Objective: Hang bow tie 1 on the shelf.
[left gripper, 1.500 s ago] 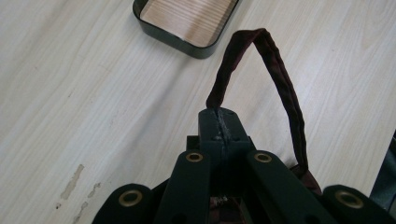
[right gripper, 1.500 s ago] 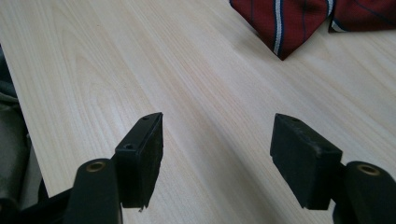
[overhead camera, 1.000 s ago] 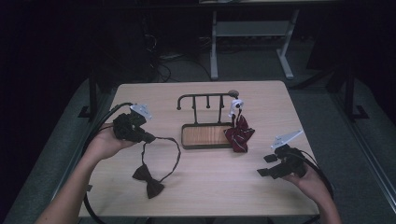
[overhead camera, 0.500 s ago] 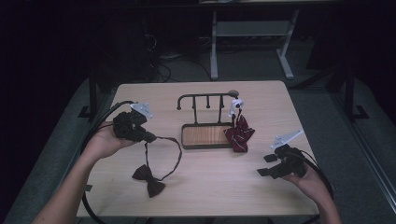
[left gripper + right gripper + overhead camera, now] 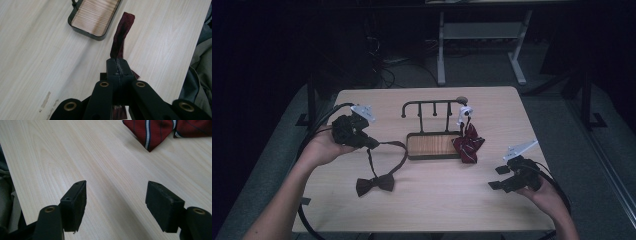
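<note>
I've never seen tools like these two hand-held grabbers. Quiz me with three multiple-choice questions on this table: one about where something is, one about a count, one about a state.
1. Where does the striped red tie hang?
A. at the rack's right end
B. at the table's left edge
C. in the right gripper

2. How many neckwear pieces are on the table?
A. one
B. two
C. four

3. How do the left gripper's jaws stand?
A. wide open
B. shut on the dark bow tie's strap
C. shut on the rack

Answers: 1 A, it hangs from the rack by its right end. 2 B, striped tie plus dark bow tie. 3 B, the left gripper view shows the jaws pinching the strap.
</note>
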